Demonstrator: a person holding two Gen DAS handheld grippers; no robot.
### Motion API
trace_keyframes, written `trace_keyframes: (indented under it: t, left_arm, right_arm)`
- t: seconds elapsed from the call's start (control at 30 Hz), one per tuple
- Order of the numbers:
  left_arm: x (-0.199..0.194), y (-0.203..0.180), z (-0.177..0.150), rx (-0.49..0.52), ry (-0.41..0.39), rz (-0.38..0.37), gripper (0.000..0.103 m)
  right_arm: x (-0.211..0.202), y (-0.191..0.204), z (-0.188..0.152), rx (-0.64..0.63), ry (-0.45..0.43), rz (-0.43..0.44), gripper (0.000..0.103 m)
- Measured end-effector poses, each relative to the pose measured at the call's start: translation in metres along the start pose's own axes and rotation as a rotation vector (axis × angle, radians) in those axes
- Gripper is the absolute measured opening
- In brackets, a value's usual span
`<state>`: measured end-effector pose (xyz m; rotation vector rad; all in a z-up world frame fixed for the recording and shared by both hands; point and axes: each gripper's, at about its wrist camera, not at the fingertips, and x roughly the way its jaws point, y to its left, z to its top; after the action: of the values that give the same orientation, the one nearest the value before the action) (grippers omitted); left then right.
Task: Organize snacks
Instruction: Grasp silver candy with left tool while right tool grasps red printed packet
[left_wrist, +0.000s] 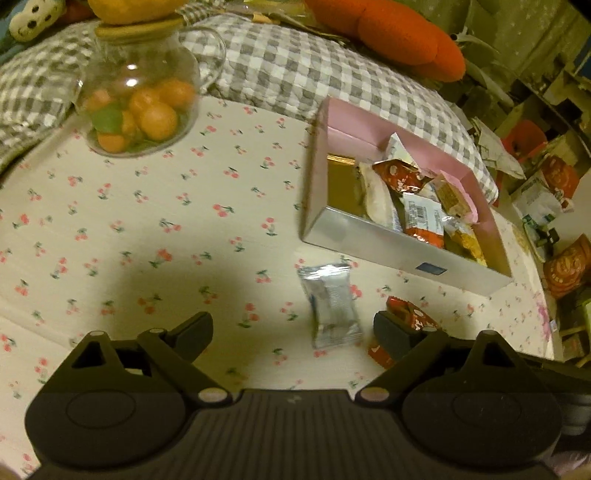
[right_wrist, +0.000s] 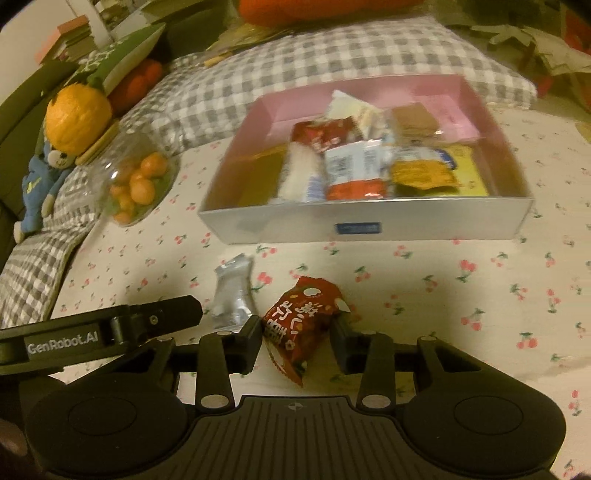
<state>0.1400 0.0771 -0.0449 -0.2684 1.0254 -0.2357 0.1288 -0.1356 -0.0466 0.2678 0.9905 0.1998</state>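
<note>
A pink and silver box (left_wrist: 369, 240) (right_wrist: 406, 221) holds several snack packets on the cherry-print cloth. A silver packet (left_wrist: 332, 306) (right_wrist: 232, 295) lies in front of it. A red packet (right_wrist: 306, 317) (left_wrist: 410, 314) lies beside the silver one. My left gripper (left_wrist: 291, 332) is open and empty, with the silver packet just ahead between its fingers. My right gripper (right_wrist: 297, 332) is around the red packet, its fingers at both sides of it; whether they grip it I cannot tell.
A glass jar (left_wrist: 136, 96) (right_wrist: 133, 177) of small oranges stands at the left. A grey checked pillow (left_wrist: 295, 66) (right_wrist: 314, 62) lies behind the box. An orange plush (left_wrist: 399, 33) lies on the pillow. Snack bags (left_wrist: 554, 192) clutter the right side.
</note>
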Motion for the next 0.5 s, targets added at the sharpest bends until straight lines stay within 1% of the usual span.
trace_keyframes:
  t: [0.07, 0.17, 0.2, 0.23, 0.3, 0.37, 0.5]
  left_arm:
    - [0.005, -0.006, 0.0, -0.013, 0.005, -0.011, 0.089]
    - [0.014, -0.015, -0.001, -0.029, 0.022, -0.039, 0.077]
    - [0.018, -0.018, -0.001, -0.035, 0.028, -0.048, 0.075]
    - [0.021, -0.022, -0.002, -0.037, 0.031, -0.052, 0.074]
    - [0.026, -0.029, -0.004, -0.029, 0.032, -0.043, 0.068]
    - [0.029, -0.034, -0.005, -0.023, 0.029, -0.035, 0.066]
    - [0.03, -0.039, -0.008, 0.0, 0.017, -0.008, 0.065]
  right_arm:
    - [-0.003, -0.004, 0.001, 0.0, -0.004, -0.015, 0.039]
    - [-0.007, -0.01, 0.0, -0.001, -0.011, -0.03, 0.039]
    - [-0.009, -0.012, 0.0, -0.007, -0.015, -0.039, 0.039]
    - [-0.01, -0.014, -0.001, -0.013, -0.019, -0.048, 0.039]
    - [-0.012, -0.016, -0.001, -0.016, -0.021, -0.054, 0.039]
    - [-0.013, -0.018, -0.001, -0.017, -0.019, -0.056, 0.039]
    - [-0.014, -0.019, -0.003, -0.021, -0.014, -0.055, 0.039]
